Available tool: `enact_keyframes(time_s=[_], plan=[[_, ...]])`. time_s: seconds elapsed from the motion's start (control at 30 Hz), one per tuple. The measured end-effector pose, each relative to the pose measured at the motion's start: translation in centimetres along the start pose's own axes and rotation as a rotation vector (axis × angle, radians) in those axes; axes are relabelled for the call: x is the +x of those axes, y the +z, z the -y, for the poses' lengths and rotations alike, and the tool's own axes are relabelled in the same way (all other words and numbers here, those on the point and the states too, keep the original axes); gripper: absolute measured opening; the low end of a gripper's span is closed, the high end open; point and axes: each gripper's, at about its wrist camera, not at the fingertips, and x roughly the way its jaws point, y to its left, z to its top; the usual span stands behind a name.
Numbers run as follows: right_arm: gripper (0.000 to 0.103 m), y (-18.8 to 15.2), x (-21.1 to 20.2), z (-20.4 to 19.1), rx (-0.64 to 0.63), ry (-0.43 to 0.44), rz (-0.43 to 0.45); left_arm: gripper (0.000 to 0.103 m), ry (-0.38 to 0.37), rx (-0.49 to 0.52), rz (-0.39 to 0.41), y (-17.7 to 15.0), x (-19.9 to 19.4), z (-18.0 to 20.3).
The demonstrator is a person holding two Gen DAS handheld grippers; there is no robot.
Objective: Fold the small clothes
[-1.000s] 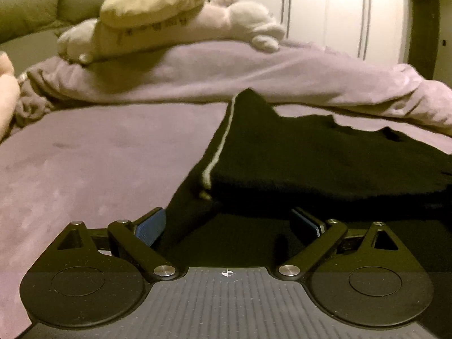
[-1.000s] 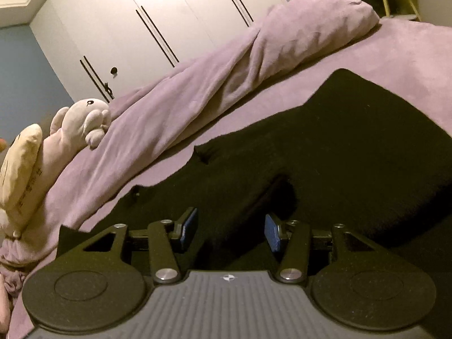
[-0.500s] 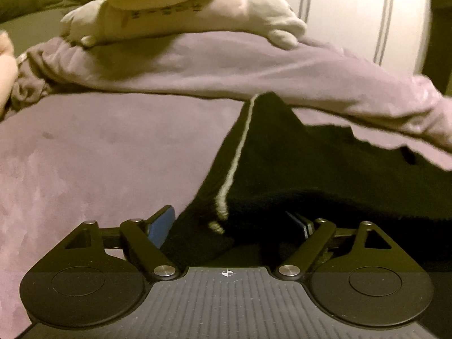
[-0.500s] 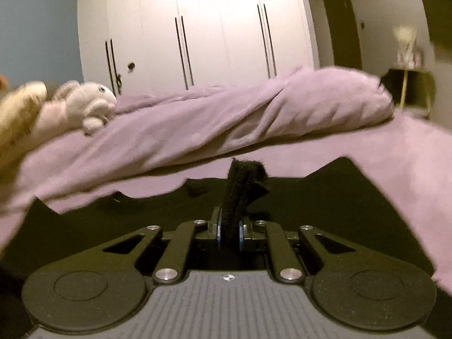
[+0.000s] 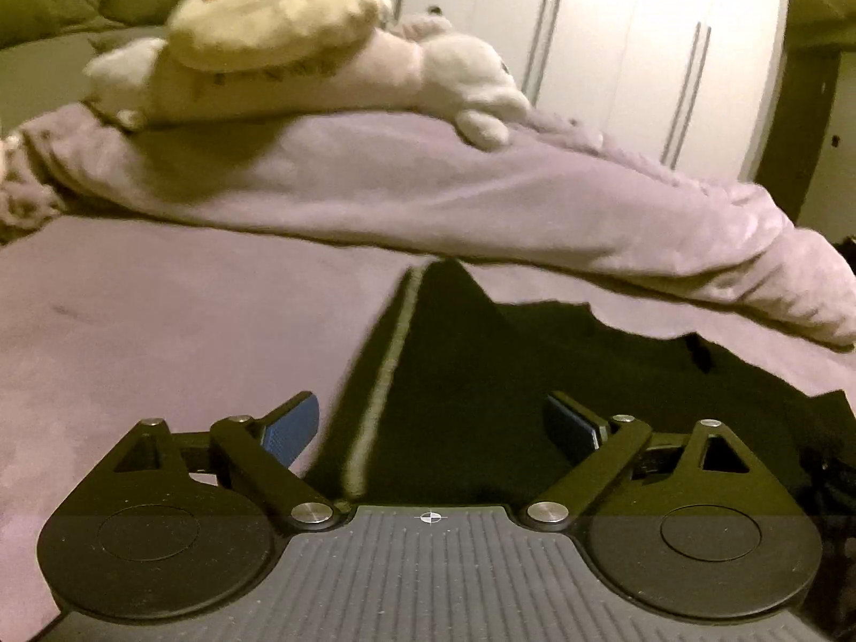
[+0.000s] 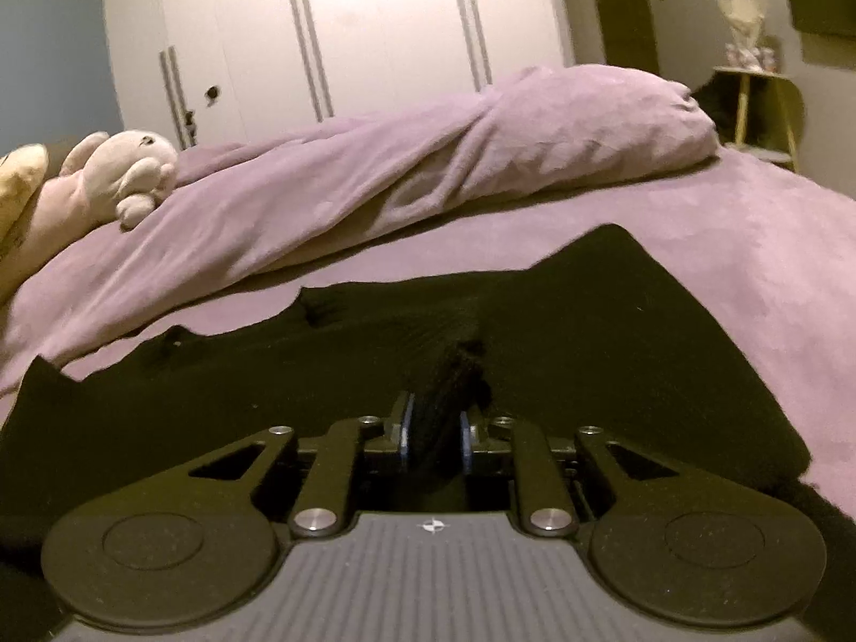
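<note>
Soft, limp black garment (image 6: 588, 331) on bed (image 6: 776, 224); best taken by edges. Right tongs (image 6: 434, 436) clamped on a fabric pinch; left tongs (image 5: 430, 428) opening wide over striped edge, gripping nothing.

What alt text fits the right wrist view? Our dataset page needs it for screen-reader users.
The right gripper is shut on a raised fold of a black garment spread on a purple bed cover. Behind it lie a rolled purple duvet, a pale plush toy and white wardrobe doors.
</note>
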Motion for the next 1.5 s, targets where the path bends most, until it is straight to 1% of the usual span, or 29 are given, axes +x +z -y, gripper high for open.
enact_keyframes(time_s=[0.07,0.1,0.13,0.2,0.23,0.27,0.33,0.4,0.47,0.53,0.6,0.63,0.67,0.7,0.73,0.77,0.83,0.87,0.9,0.93,0.97,1.03,1.1,1.17,1.23,1.3,1.37,1.43,1.5], plan=[[0.014,0.3,0.5,0.1,-0.019,-0.038,-0.008,0.093,-0.001,0.052,-0.016,-0.3,1.8,1.0],[0.017,0.4,0.7,0.4,-0.010,-0.065,-0.019,0.089,0.026,0.093,-0.023,-0.8,2.9,1.4],[0.025,0.6,0.7,0.8,-0.006,-0.105,-0.024,0.086,0.065,0.123,-0.041,-1.1,3.9,1.6],[0.028,1.1,0.0,1.2,-0.036,-0.199,0.022,0.076,0.155,0.172,-0.101,-1.8,5.9,1.7],[0.028,1.3,-0.5,1.4,-0.048,-0.236,0.052,0.076,0.180,0.172,-0.115,-1.8,6.2,1.4],[0.029,1.6,-1.0,1.6,-0.048,-0.239,0.081,0.074,0.163,0.145,-0.102,-1.6,5.7,1.1],[0.029,2.2,-1.6,1.1,-0.053,-0.147,0.119,0.076,0.132,0.103,-0.060,-0.8,4.7,1.4],[0.029,2.2,-1.0,-1.4,-0.118,-0.043,0.115,0.082,0.054,0.103,-0.018,0.3,4.2,2.8],[0.029,1.7,0.2,-4.1,-0.209,0.051,0.095,0.087,-0.004,0.121,-0.009,0.9,5.1,4.4],[0.028,1.0,2.3,-6.4,-0.293,0.122,0.056,0.087,-0.026,0.143,-0.016,1.0,7.3,5.5],[0.028,0.5,5.1,-7.2,-0.340,0.097,-0.049,0.083,0.020,0.145,-0.078,0.4,10.2,5.5],[0.028,0.6,5.8,-6.9,-0.336,0.097,-0.063,0.082,0.045,0.154,-0.094,0.1,11.5,5.2],[0.028,1.0,6.1,-6.4,-0.332,0.101,-0.056,0.082,0.050,0.185,-0.074,-0.3,12.2,4.9],[0.028,1.4,6.2,-6.1,-0.354,0.064,-0.045,0.082,0.047,0.235,-0.034,-0.6,12.5,4.8],[0.028,1.6,6.5,-5.7,-0.382,-0.002,-0.025,0.083,0.053,0.256,-0.024,-0.7,12.6,4.8],[0.028,1.9,7.0,-4.4,-0.375,-0.057,-0.023,0.083,0.051,0.247,-0.024,-0.7,12.7,4.7],[0.028,2.9,7.5,-1.2,-0.246,-0.010,-0.046,0.083,0.049,0.239,-0.031,-0.6,12.6,4.4],[0.028,3.1,7.3,-0.4,-0.234,-0.038,-0.042,0.083,0.041,0.236,-0.031,-0.7,12.5,4.3],[0.029,3.2,7.2,0.1,-0.262,-0.099,-0.033,0.083,0.037,0.234,-0.036,-0.5,12.4,4.1],[0.044,3.2,7.1,0.7,-0.276,-0.142,-0.033,0.083,0.030,0.234,-0.046,-0.4,12.2,4.0],[0.051,3.2,6.8,1.7,-0.253,-0.148,-0.035,0.084,0.020,0.237,-0.060,-0.3,11.8,3.9],[0.051,3.0,5.7,2.4,-0.246,-0.152,-0.048,0.085,0.002,0.263,-0.088,-0.2,11.1,3.9],[0.050,2.7,3.8,2.0,-0.310,-0.190,-0.039,0.087,0.026,0.303,-0.091,-0.5,9.3,4.0],[0.048,2.4,1.2,2.3,-0.301,-0.141,-0.008,0.096,0.042,0.327,-0.080,-0.8,7.2,4.2],[0.048,1.7,-1.0,2.4,-0.284,-0.086,-0.005,0.097,0.034,0.300,-0.089,-1.1,5.6,3.7],[0.048,0.5,-1.2,1.8,-0.346,-0.087,-0.044,0.097,0.050,0.280,-0.136,-1.6,5.6,3.1],[0.048,-0.5,-1.0,2.1,-0.396,-0.110,-0.082,0.098,0.090,0.297,-0.178,-2.0,6.0,2.5],[0.049,-0.3,-1.3,2.5,-0.403,-0.161,-0.103,0.097,0.106,0.302,-0.178,-1.8,5.1,2.3],[0.049,-0.1,-2.7,2.8,-0.378,-0.208,-0.103,0.096,0.127,0.269,-0.173,-1.5,3.5,2.1]])
